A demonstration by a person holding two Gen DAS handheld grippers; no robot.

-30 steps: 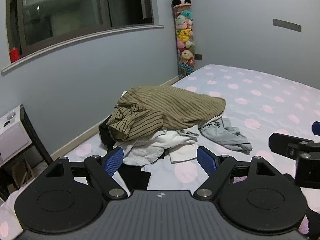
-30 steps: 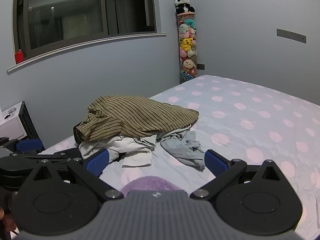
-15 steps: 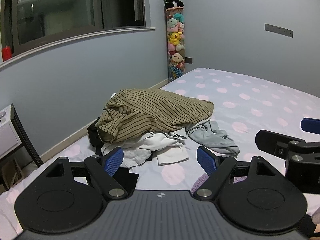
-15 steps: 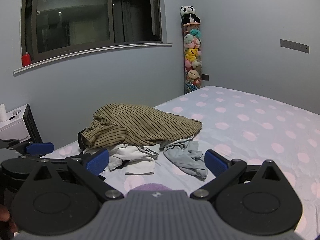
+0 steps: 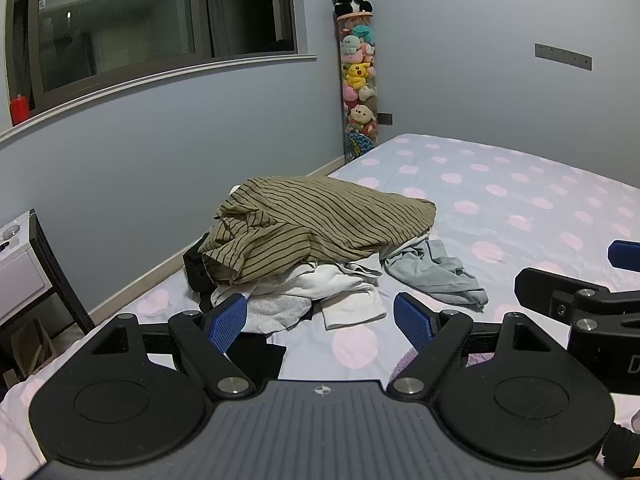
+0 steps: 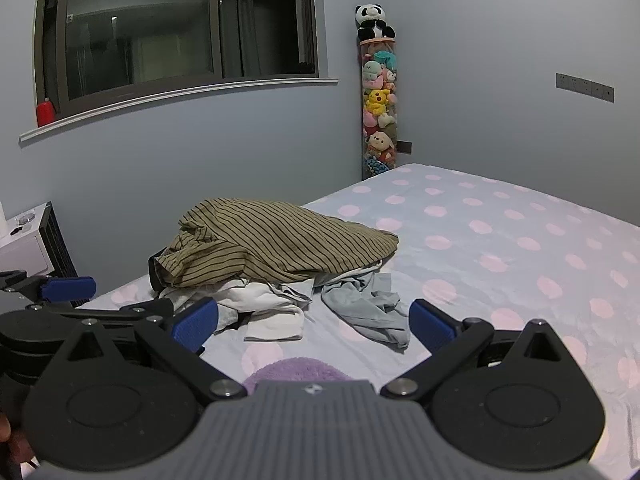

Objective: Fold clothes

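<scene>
A heap of clothes lies on the bed, topped by an olive striped shirt (image 5: pixel 316 220) (image 6: pixel 276 240). White garments (image 5: pixel 320 288) (image 6: pixel 260 300) and a light grey garment (image 5: pixel 436 276) (image 6: pixel 368 308) spill out below it, and a black one (image 5: pixel 256 356) lies at the near left. A purple fluffy garment (image 6: pixel 296 370) (image 5: pixel 408 364) lies just under my grippers. My left gripper (image 5: pixel 320 320) is open and empty, short of the heap. My right gripper (image 6: pixel 314 322) is open and empty, beside the left.
The bed (image 5: pixel 520 208) (image 6: pixel 520 248) has a lilac sheet with pink dots. A nightstand (image 5: pixel 24 272) (image 6: pixel 28 244) stands at the left. A tube of plush toys (image 5: pixel 358 80) (image 6: pixel 378 100) stands in the corner under a panda. A window (image 5: pixel 160 20) fills the left wall.
Both grippers have drawn back and tilted up from the heap, so the clothes look smaller and lower. Both stay open and empty.
</scene>
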